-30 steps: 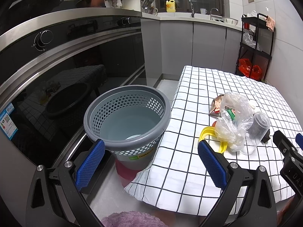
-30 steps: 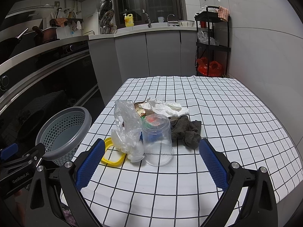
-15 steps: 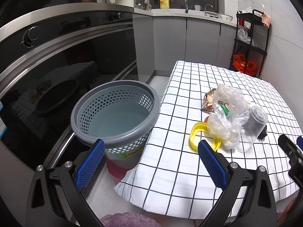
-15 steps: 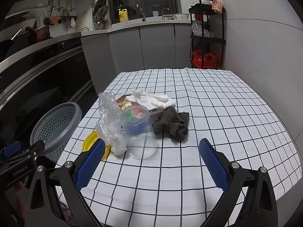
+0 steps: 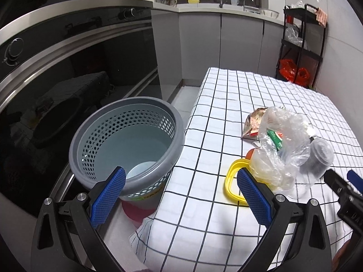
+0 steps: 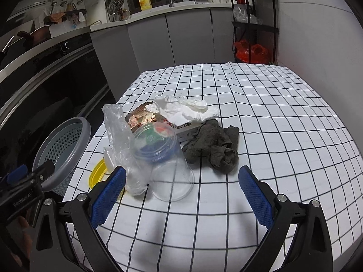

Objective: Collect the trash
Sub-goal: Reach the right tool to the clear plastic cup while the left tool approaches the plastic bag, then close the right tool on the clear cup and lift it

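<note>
Two grippers are in your hands, and both stand wide apart with nothing between their blue pads: your left gripper (image 5: 181, 188) hangs over the table edge with the gray bin (image 5: 127, 145) just ahead and to its left, and your right gripper (image 6: 181, 188) faces the trash pile straight on. On the body of your left gripper, seen from the right camera, you can read "GenRobot.AI"; the print on the carton (image 6: 188, 128) under the tissues (image 6: 186, 110) and on the snack wrapper (image 5: 255, 122) is too small to make out. Just ahead of your right gripper stands an upturned clear cup (image 6: 165, 158), touching a crumpled plastic bag (image 6: 120, 140) on its left; a yellow lid (image 6: 96, 174) lies behind your left finger, and a dark rag (image 6: 213, 149) lies ahead, slightly right. A white round piece rests at the bottom of the bin. All the trash sits on a white tablecloth (image 6: 261, 117) with a black grid, in a kitchen with gray cabinets (image 6: 188, 36), a dark oven front (image 5: 68, 72), a yellow soap bottle (image 6: 145, 2) on the counter and a black rack (image 6: 254, 20) holding red bags.
</note>
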`<state>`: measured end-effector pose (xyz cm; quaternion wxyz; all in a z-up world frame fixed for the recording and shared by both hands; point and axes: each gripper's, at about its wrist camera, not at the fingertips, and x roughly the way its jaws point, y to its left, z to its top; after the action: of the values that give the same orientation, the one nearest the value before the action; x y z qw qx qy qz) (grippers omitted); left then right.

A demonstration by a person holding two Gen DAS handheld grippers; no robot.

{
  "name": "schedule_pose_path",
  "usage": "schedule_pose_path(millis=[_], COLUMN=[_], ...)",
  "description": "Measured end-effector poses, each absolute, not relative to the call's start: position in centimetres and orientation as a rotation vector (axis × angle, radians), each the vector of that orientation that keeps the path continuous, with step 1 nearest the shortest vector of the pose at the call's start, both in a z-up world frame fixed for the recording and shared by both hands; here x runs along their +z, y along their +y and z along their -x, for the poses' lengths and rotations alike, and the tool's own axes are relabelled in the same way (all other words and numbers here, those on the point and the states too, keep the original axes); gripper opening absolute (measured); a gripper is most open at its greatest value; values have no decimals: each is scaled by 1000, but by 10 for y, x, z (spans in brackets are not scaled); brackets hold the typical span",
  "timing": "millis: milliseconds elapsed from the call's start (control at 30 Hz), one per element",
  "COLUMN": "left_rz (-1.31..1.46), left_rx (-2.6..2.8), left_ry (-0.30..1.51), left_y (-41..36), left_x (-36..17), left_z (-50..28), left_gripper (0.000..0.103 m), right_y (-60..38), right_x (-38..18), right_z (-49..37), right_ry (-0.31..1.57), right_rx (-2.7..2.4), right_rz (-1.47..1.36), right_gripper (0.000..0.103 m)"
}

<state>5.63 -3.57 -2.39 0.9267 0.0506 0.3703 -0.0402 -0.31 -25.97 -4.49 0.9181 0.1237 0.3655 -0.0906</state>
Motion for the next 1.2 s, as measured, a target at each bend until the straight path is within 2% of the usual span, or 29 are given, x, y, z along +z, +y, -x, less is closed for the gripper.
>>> schedule_pose_path(millis=[267, 600, 633, 700, 833, 1200], left_rz=[-127, -160, -161, -160, -150, -180], left_rx=[-86, -142, -146, -150, -153, -188], left_ry=[813, 797, 795, 791, 785, 770], left_y=[-42, -58, -59, -60, -59, -72], left_x=[-45, -50, -50, -49, -48, -43], left_z=[-75, -73, -72, -71, -69, -57], left_gripper=[97, 97, 97, 97, 97, 97], right_y=[-257, -248, -247, -245, -245, -260], right_x=[-52, -52, -52, -51, -55, -46], right_z=[-30, -37, -37, -38, -41, -23], right_ry=[782, 768, 766, 766, 800, 772], right_rx=[-159, -153, -150, -145, -129, -73], right_rz=[-234, -191, -189, -182, -188, -277], right_gripper=[95, 94, 92, 83, 55, 51])
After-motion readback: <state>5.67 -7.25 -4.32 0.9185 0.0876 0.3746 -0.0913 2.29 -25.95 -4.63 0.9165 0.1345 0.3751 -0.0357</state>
